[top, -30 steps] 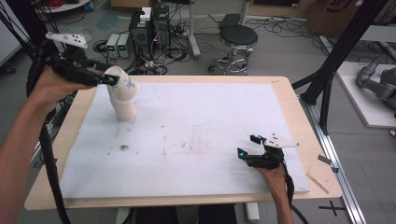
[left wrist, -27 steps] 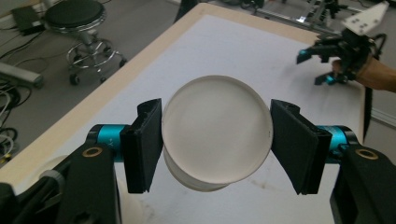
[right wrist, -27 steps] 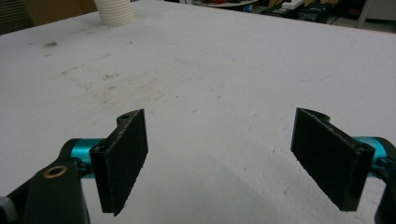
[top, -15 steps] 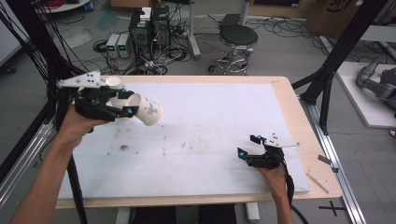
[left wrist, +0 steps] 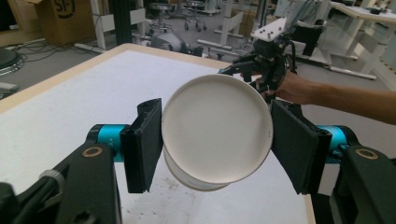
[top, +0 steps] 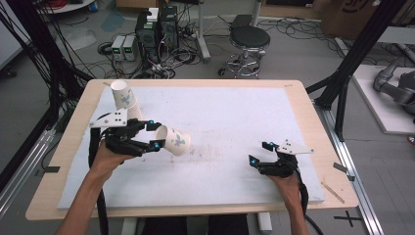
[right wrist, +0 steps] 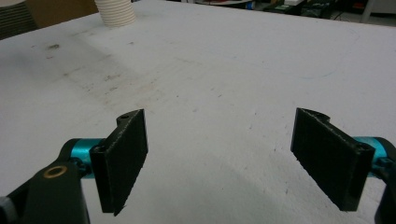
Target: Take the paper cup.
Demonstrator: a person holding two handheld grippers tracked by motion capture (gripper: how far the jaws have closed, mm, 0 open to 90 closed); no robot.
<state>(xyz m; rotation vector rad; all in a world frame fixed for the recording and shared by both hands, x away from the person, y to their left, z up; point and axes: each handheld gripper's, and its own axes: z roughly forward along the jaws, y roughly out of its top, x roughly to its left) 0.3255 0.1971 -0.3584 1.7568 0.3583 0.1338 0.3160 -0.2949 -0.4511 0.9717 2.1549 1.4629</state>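
White paper cup (top: 175, 140) bears a green-blue print.

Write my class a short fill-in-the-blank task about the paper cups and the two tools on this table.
1. The left tool is shut on a paper ____.
2. The held cup lies tilted on its ____, not upright.
3. The stack of cups stands near the table's far ____ corner in the high view.
4. The jaws of the right tool are ____, with nothing between them.

Missing words: cup; side; left; open
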